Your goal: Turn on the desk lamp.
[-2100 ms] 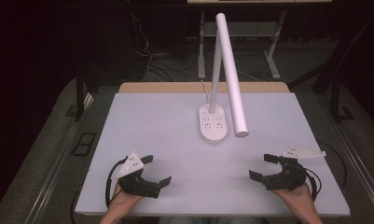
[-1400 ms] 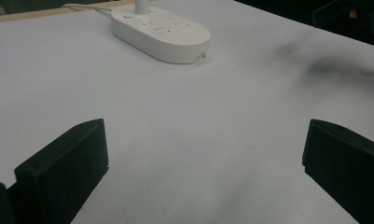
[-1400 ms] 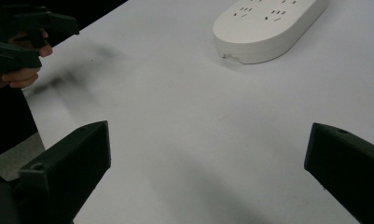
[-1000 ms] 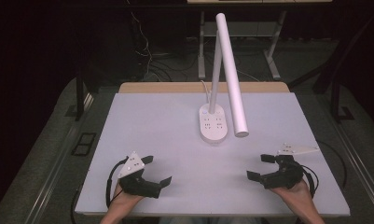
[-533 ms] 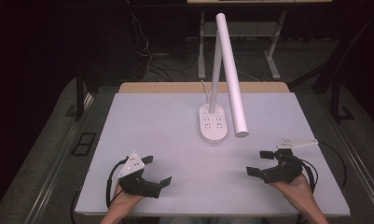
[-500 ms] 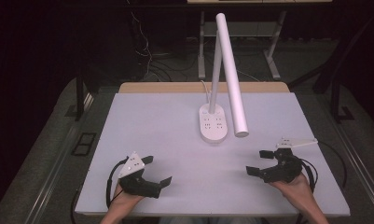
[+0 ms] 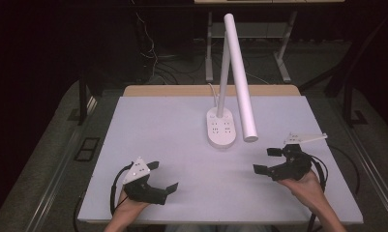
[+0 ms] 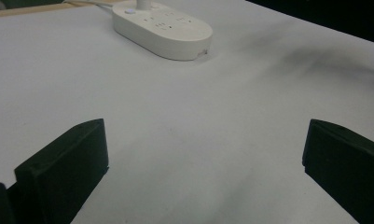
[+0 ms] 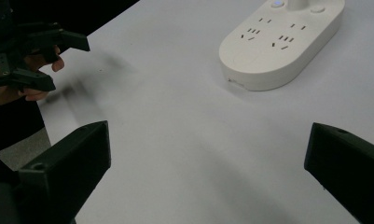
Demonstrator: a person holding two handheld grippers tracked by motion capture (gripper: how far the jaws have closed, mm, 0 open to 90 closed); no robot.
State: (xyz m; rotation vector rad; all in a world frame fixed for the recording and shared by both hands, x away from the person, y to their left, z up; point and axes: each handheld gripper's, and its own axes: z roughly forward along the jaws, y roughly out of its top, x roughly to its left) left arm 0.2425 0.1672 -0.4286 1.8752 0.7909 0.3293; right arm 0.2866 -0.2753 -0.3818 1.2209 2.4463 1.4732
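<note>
A white desk lamp stands at the back middle of the pale table (image 7: pixel 172 125). Its oval base (image 7: pixel 222 129) carries socket slots, and its long tube head (image 7: pixel 241 77) slants down toward the right. The same base (image 8: pixel 162 28) appears far ahead in the left gripper view, and as the base (image 9: pixel 280 39) at upper right in the right gripper view. My left gripper (image 7: pixel 163 177) rests open near the front left edge, nothing between its jaws. My right gripper (image 7: pixel 266 160) is open at the front right, held a little above the table, empty. The left gripper (image 9: pixel 58 58) also appears at the far left in the right gripper view.
A wooden strip (image 7: pixel 182 90) runs along the table's back edge. The lamp's cord (image 7: pixel 212 89) leaves the base toward the back. Beyond the table are dark floor, cables and metal stand legs (image 7: pixel 283 63). Much bare tabletop lies between the grippers.
My right gripper has lifted and moved forward and a little left toward the lamp base. The left gripper has stayed in place.
</note>
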